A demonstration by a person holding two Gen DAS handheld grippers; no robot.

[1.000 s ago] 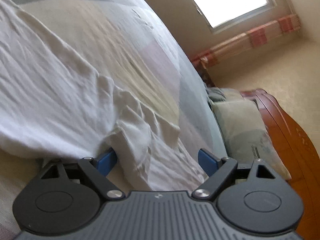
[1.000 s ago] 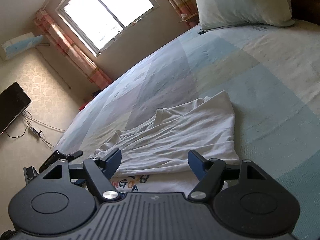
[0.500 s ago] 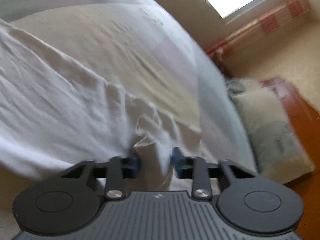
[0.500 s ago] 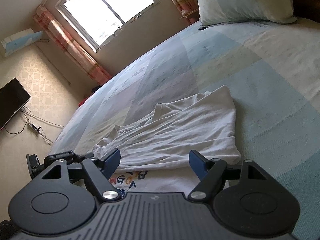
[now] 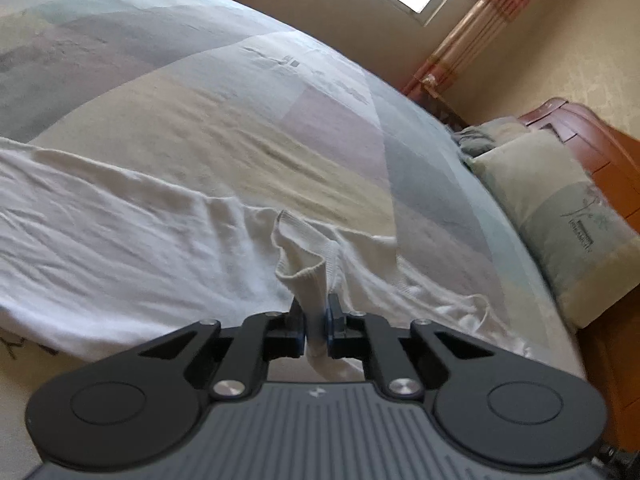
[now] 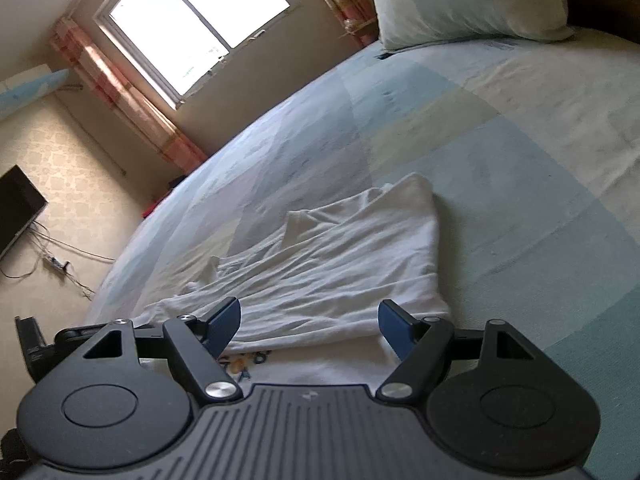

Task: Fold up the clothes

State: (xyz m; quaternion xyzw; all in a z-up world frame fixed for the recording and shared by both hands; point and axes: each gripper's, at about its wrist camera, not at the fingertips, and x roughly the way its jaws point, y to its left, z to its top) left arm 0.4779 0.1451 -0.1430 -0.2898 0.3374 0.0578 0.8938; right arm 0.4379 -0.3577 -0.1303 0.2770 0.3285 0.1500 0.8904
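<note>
A white shirt [image 5: 120, 248] lies crumpled and partly folded on the pastel patchwork bedcover [image 5: 240, 120]. In the left wrist view my left gripper [image 5: 316, 312] has its jaws closing the last bit, and the pads pinch a bunch of the shirt's ribbed edge [image 5: 300, 256], which stands up from the bed. In the right wrist view the same shirt [image 6: 340, 256] spreads ahead, with coloured print letters [image 6: 244, 364] showing under its near fold. My right gripper [image 6: 310, 312] hovers open over that near edge, nothing between its fingers.
A pale pillow [image 5: 568, 220] leans on the wooden headboard [image 5: 592, 140] at the right. Beyond the bed are a window [image 6: 192, 24] with striped curtains [image 6: 132, 96], a dark screen [image 6: 16, 204] on the wall, and cables [image 6: 56, 260] on the floor.
The left gripper went from wide open to shut on the shirt's ribbed edge, rose a little and rolled. The right gripper stayed open and nearly still.
</note>
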